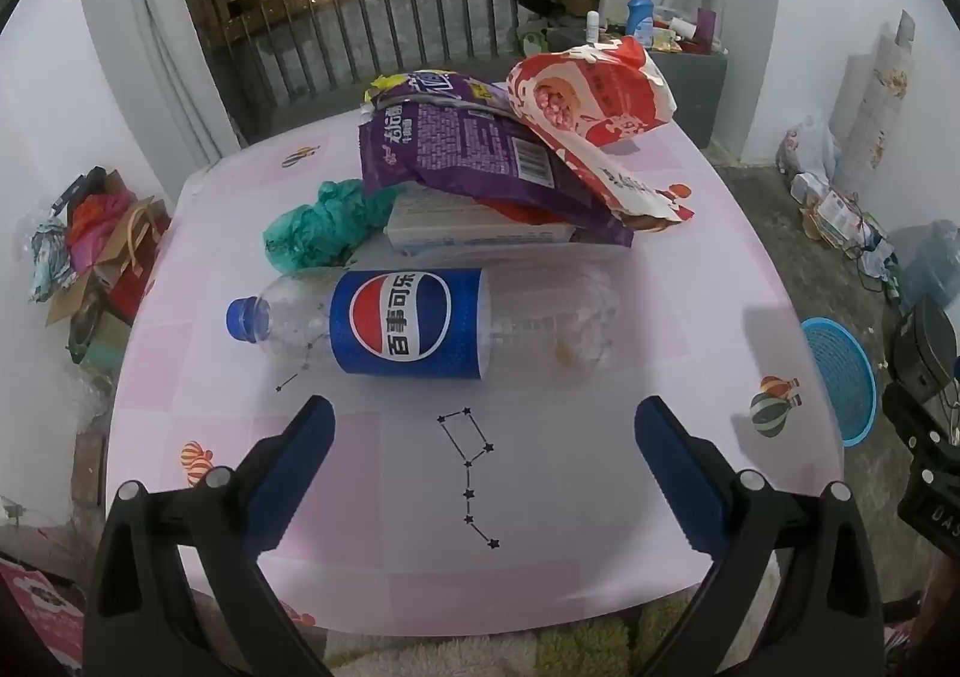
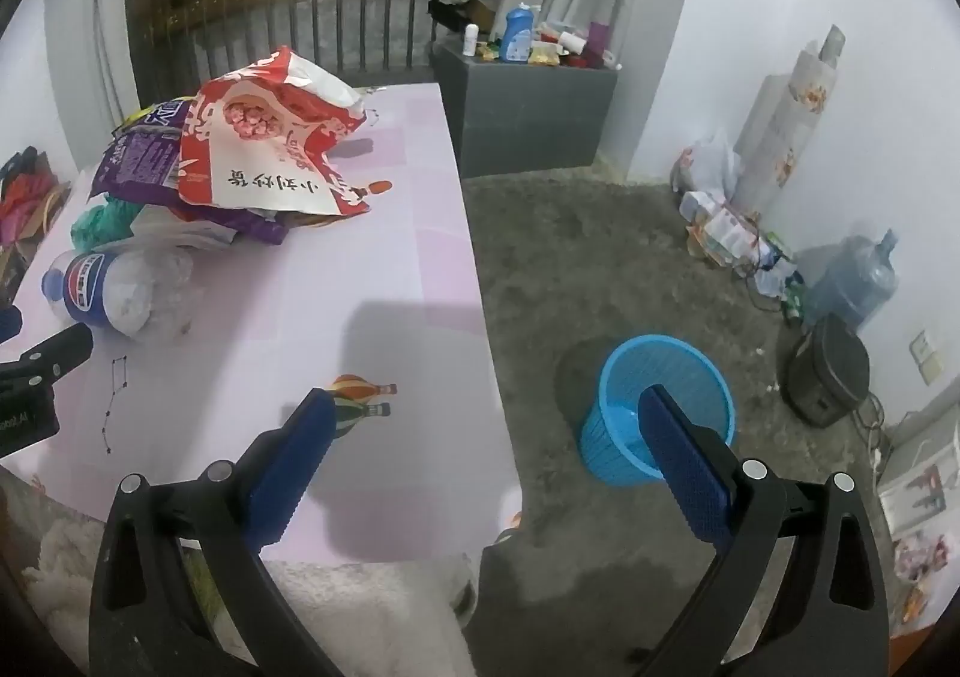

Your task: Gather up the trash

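An empty Pepsi bottle (image 1: 420, 324) lies on its side on the pink table (image 1: 690, 317), cap to the left. Behind it is a pile: a purple snack bag (image 1: 468, 155), a red-and-white bag (image 1: 594, 101), a flat white box (image 1: 474, 233) and a crumpled green bag (image 1: 324, 224). My left gripper (image 1: 485, 425) is open and empty, just short of the bottle. My right gripper (image 2: 486, 419) is open and empty over the table's right edge. The blue waste basket (image 2: 654, 407) stands on the floor behind its right finger. The bottle (image 2: 114, 293) and red bag (image 2: 270, 149) also show there.
The basket also shows at the right in the left wrist view (image 1: 840, 383). A grey cabinet (image 2: 528, 113) with bottles stands behind the table. A water jug (image 2: 852, 287), a black appliance (image 2: 828, 371) and bags sit along the right wall. Bags and boxes (image 1: 96, 257) lie left of the table.
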